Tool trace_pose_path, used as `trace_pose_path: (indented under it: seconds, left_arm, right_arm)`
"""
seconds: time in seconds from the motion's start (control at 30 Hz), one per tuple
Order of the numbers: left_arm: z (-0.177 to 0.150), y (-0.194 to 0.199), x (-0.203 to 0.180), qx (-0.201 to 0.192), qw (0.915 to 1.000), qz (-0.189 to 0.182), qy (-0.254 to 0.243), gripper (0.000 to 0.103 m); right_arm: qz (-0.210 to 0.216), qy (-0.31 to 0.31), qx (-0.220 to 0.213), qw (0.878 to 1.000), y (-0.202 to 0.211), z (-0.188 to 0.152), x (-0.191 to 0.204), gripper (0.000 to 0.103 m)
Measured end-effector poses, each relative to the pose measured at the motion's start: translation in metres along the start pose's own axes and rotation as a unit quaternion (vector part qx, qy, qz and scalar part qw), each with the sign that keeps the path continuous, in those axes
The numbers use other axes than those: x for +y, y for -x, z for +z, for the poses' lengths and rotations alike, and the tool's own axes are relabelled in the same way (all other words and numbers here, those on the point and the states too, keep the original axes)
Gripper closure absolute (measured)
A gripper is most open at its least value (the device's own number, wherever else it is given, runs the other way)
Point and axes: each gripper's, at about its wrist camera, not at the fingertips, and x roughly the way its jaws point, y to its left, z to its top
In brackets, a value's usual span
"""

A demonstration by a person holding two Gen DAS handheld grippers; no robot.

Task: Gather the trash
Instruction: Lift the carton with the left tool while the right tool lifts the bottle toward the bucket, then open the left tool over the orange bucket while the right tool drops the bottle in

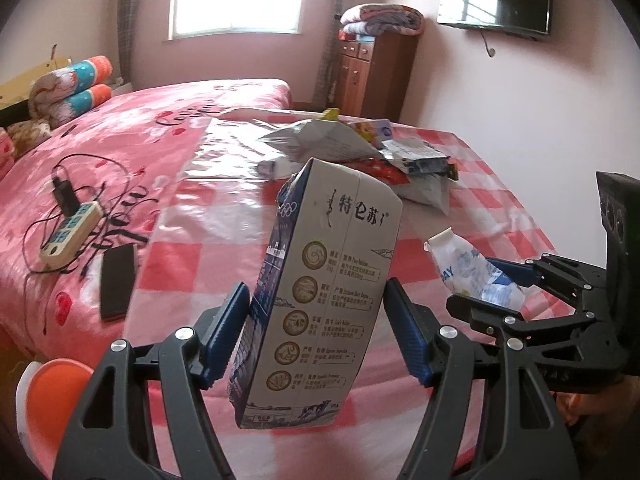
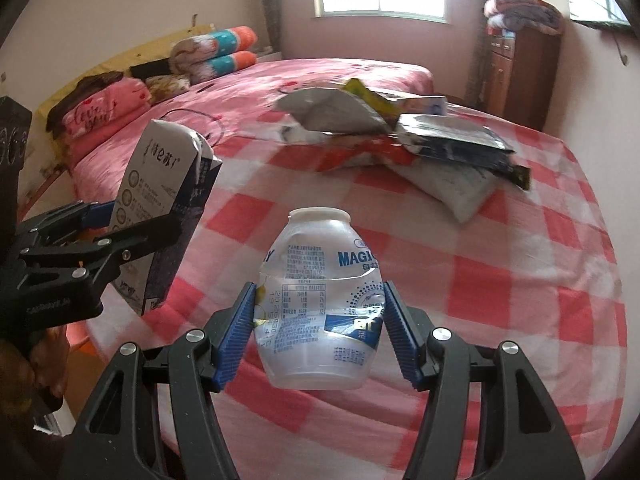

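My left gripper (image 1: 316, 304) is shut on a white and blue milk carton (image 1: 320, 292), which hangs tilted above the red and white checked tablecloth (image 1: 480, 208). From the right wrist view the carton (image 2: 164, 200) and the left gripper (image 2: 132, 232) show at the left. My right gripper (image 2: 320, 312) is shut on a crushed clear plastic bottle (image 2: 320, 304) with a blue label, lifted off the cloth (image 2: 500, 280). The bottle (image 1: 468, 272) and right gripper (image 1: 500, 280) also appear at the right of the left wrist view. A pile of empty snack wrappers (image 1: 360, 148) (image 2: 380, 132) lies at the table's far side.
A bed with a pink cover (image 1: 120, 132) stands left of the table; on it lie a power strip with cables (image 1: 68, 236) and a black phone (image 1: 117, 280). An orange object (image 1: 52, 396) sits low at the left. A wooden cabinet (image 1: 372, 72) stands by the far wall.
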Motion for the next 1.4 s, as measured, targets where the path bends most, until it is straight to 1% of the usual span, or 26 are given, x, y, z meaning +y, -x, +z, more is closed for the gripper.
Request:
trace_pose_path:
  seconds: [0.17, 0.3, 0.4, 0.5, 0.57, 0.67, 0.77, 0.9, 0.97, 1.1, 1.17, 1.2, 1.23, 1.3, 1.33, 1.4]
  left_arm:
    - [-0.009, 0.014, 0.019, -0.006, 0.9997, 0.023, 0.011, 0.033]
    - [-0.018, 0.026, 0.041, -0.008, 0.9987, 0.042, 0.03, 0.033]
    - [-0.027, 0.037, 0.06, -0.008, 0.997, 0.063, 0.043, 0.033]
    - [-0.038, 0.049, 0.083, -0.008, 0.9943, 0.083, 0.067, 0.033]
    - [-0.048, 0.058, 0.101, -0.008, 0.9914, 0.101, 0.083, 0.033]
    - [-0.064, 0.071, 0.128, -0.008, 0.9846, 0.138, 0.108, 0.033]
    - [-0.081, 0.081, 0.15, -0.006, 0.9791, 0.153, 0.133, 0.034]
    - [-0.107, 0.082, 0.181, 0.013, 0.9705, 0.174, 0.167, 0.034]
    - [-0.119, 0.079, 0.197, 0.026, 0.9644, 0.187, 0.185, 0.034]
    - [-0.135, 0.072, 0.22, 0.048, 0.9561, 0.199, 0.209, 0.033]
    - [-0.141, 0.066, 0.225, 0.06, 0.9532, 0.203, 0.216, 0.033]
    - [-0.144, 0.062, 0.23, 0.068, 0.9512, 0.205, 0.22, 0.032]
    - [-0.149, 0.062, 0.232, 0.074, 0.9501, 0.206, 0.222, 0.028]
    - [-0.153, 0.059, 0.234, 0.082, 0.9485, 0.21, 0.223, 0.024]
    - [-0.155, 0.06, 0.235, 0.083, 0.9472, 0.216, 0.222, 0.019]
    - [-0.156, 0.06, 0.236, 0.085, 0.9456, 0.222, 0.222, 0.015]
  right_arm:
    - [0.026, 0.033, 0.012, 0.999, -0.009, 0.004, 0.029, 0.04]
    - [0.046, 0.059, 0.017, 0.997, -0.014, 0.007, 0.053, 0.04]
    - [0.064, 0.08, 0.022, 0.994, -0.018, 0.009, 0.072, 0.04]
    - [0.085, 0.1, 0.026, 0.991, -0.023, 0.012, 0.093, 0.04]
    - [0.102, 0.114, 0.029, 0.988, -0.027, 0.016, 0.109, 0.04]
    - [0.121, 0.137, 0.031, 0.983, -0.031, 0.02, 0.131, 0.04]
    - [0.146, 0.165, 0.032, 0.975, -0.035, 0.022, 0.159, 0.04]
    - [0.169, 0.197, 0.044, 0.965, -0.047, 0.02, 0.191, 0.04]
    - [0.178, 0.213, 0.051, 0.959, -0.056, 0.021, 0.208, 0.04]
    - [0.193, 0.241, 0.058, 0.949, -0.067, 0.024, 0.238, 0.04]
    - [0.196, 0.25, 0.061, 0.946, -0.073, 0.025, 0.251, 0.04]
    - [0.203, 0.252, 0.065, 0.944, -0.077, 0.025, 0.258, 0.04]
    - [0.212, 0.254, 0.073, 0.941, -0.08, 0.025, 0.263, 0.04]
    - [0.215, 0.26, 0.077, 0.938, -0.087, 0.024, 0.275, 0.039]
    - [0.219, 0.261, 0.082, 0.937, -0.091, 0.023, 0.279, 0.035]
    - [0.231, 0.248, 0.086, 0.937, -0.093, 0.022, 0.279, 0.03]
